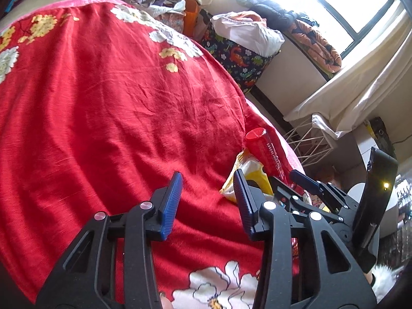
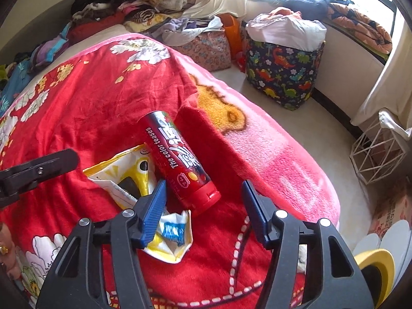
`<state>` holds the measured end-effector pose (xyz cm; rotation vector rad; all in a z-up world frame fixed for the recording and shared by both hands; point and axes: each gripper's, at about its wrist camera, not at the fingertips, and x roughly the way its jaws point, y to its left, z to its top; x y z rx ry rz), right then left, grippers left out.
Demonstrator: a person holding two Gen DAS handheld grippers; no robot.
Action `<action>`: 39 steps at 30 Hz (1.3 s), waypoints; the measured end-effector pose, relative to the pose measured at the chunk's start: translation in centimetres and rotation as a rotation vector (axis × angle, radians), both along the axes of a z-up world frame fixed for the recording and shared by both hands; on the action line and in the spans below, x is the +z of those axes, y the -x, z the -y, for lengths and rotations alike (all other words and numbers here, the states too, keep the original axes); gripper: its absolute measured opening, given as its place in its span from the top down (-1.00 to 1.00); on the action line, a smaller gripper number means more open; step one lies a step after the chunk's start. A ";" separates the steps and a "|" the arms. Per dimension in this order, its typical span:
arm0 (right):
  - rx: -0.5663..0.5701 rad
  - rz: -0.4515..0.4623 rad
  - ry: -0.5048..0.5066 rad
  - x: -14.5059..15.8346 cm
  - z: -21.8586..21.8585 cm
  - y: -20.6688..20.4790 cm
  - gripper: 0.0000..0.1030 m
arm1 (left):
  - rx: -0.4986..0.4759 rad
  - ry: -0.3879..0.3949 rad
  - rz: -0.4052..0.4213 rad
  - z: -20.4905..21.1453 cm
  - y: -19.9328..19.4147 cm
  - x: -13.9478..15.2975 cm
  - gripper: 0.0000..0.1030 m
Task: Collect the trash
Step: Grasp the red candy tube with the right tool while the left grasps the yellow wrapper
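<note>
A red snack tube with white lettering lies on the red flowered blanket, cap end toward me. Left of it is a flat yellow-and-white wrapper. A crumpled wrapper with a blue patch lies under my right gripper's left finger. My right gripper hangs open just above the tube's cap, and its pads touch nothing. In the left wrist view my left gripper is open over bare blanket, to the left of the yellow wrapper and the tube.
The blanket drops off at the bed's right edge to a pale floor. A dinosaur-print fabric bin and a white wire basket stand there. Piled clothes fill the far end of the bed.
</note>
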<state>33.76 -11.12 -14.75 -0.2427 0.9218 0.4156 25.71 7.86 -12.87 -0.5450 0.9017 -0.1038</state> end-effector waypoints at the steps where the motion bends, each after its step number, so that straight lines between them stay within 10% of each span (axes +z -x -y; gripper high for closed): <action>1: 0.005 -0.009 -0.009 -0.2 -0.1 -0.2 -0.03 | -0.002 0.009 -0.005 0.0 -0.2 -0.2 0.34; 19: -0.073 -0.127 -0.188 -0.4 2.0 -0.4 0.21 | -0.029 0.090 -0.043 0.9 -1.8 -1.9 0.41; 39: -0.108 -0.090 -0.276 2.9 4.1 4.6 0.31 | -0.048 0.130 0.016 1.5 1.5 -0.4 0.91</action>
